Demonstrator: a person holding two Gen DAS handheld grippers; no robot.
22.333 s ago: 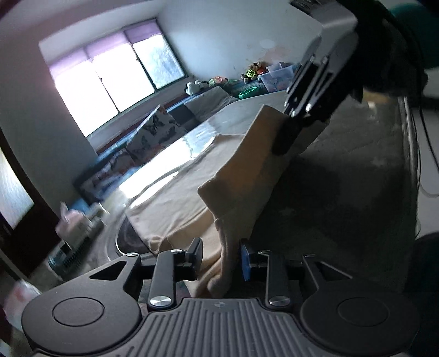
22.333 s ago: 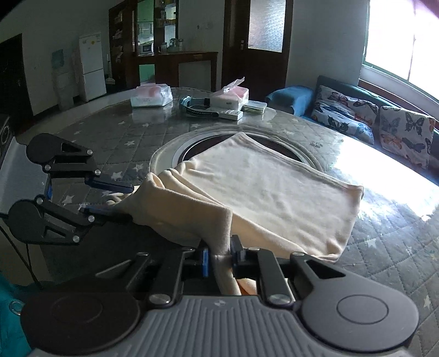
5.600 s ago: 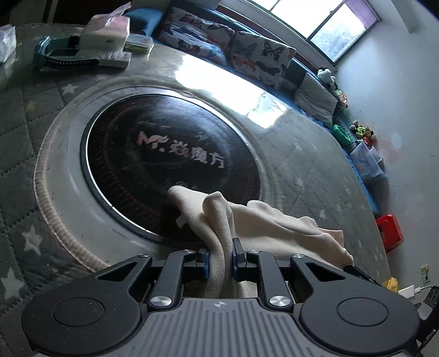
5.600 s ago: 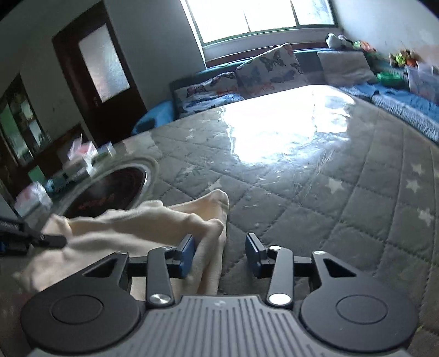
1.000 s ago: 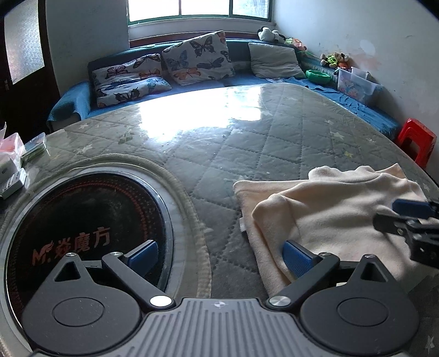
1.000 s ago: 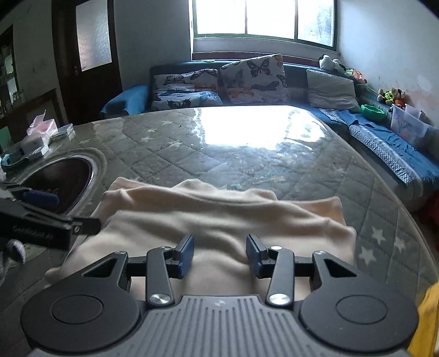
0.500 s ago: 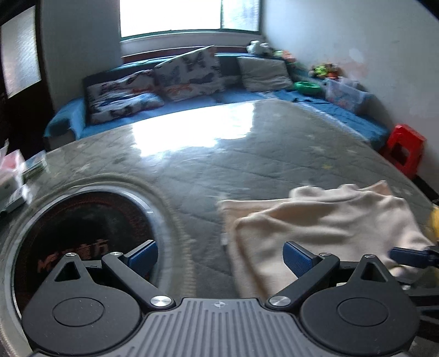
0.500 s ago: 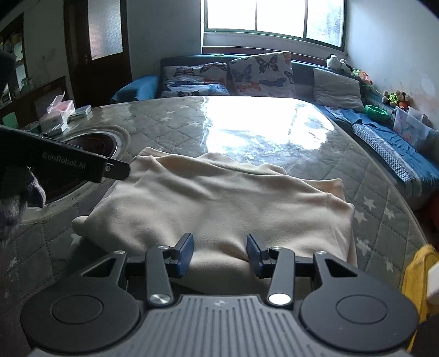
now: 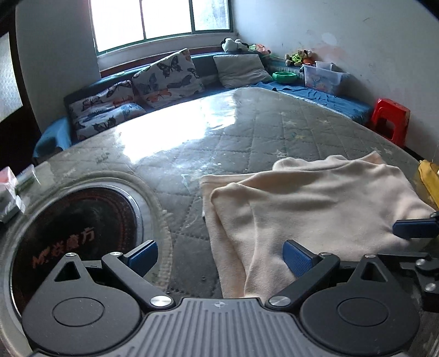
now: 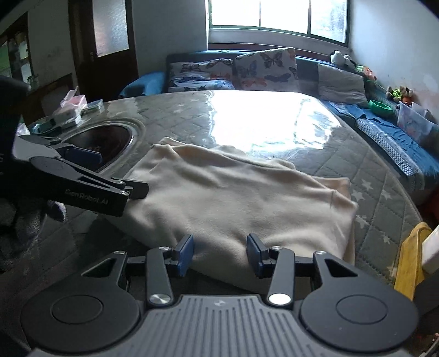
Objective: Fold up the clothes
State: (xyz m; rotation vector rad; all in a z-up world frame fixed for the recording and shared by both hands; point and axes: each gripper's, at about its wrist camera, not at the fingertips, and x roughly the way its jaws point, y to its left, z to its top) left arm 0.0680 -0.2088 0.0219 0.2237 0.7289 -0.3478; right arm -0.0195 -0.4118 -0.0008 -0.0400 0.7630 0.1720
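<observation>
A cream cloth [image 10: 238, 197] lies folded on the quilted table [image 10: 384, 175], filling mid-frame. A few seconds back the left claw [image 9: 219, 254] pinched it; now those jaws gape wide, and the right claw [image 10: 219, 252] stands part-open and empty above the near edge. The fold looks finished, perhaps needing smoothing.

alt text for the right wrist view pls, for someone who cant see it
A folded cream cloth lies on a grey quilted table, just past the open right tongs, which hold nothing. The left tongs reach in from the left at the cloth's edge, beside a dark round inset. Behind, a sofa with butterfly cushions sits under a bright window.
</observation>
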